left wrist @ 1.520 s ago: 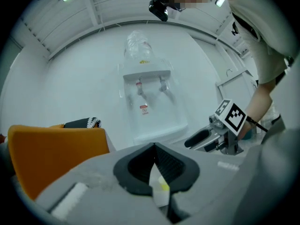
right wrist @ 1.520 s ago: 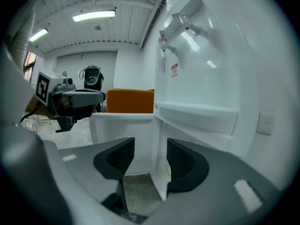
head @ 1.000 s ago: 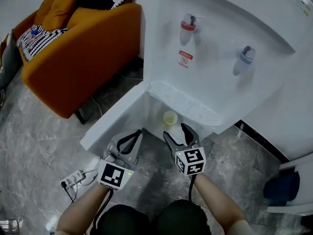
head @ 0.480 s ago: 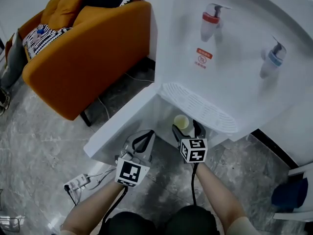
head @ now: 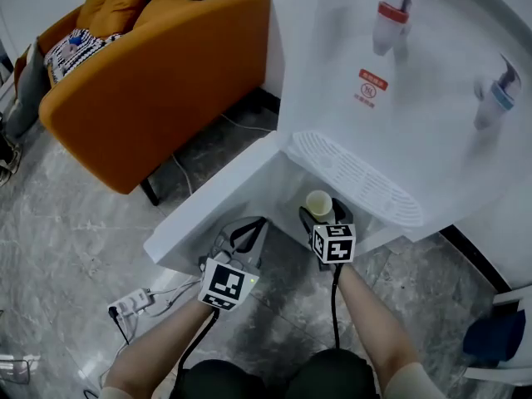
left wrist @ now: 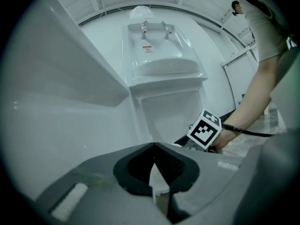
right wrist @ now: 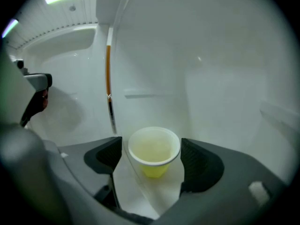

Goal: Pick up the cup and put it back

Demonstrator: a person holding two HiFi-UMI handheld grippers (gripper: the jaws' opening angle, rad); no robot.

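Nearest the person, a power strip (head: 127, 305) lies on the marble floor (head: 75, 214) to the left of the forearms. The left gripper (head: 249, 231) is held low before the open white door (head: 218, 196) of a water dispenser (head: 432, 73). Its jaws are closed tip to tip with nothing between them, which the left gripper view (left wrist: 153, 146) confirms.

Just to its right, the right gripper (head: 322, 217) reaches into the compartment under the dispenser. Its jaws are spread wide, one on each side of the cup (head: 318, 202). In the right gripper view (right wrist: 152, 159) the pale yellow cup (right wrist: 154, 146) stands upright on the compartment's white floor, its rim very near both pads (right wrist: 199, 163). Whether the pads touch the cup cannot be told.

Above the compartment sits the ribbed drip tray (head: 357, 175). Farther up the white front are a red tap (head: 391, 17) and, to its right, a blue tap (head: 497, 100). Far left stands an orange sofa (head: 158, 73).
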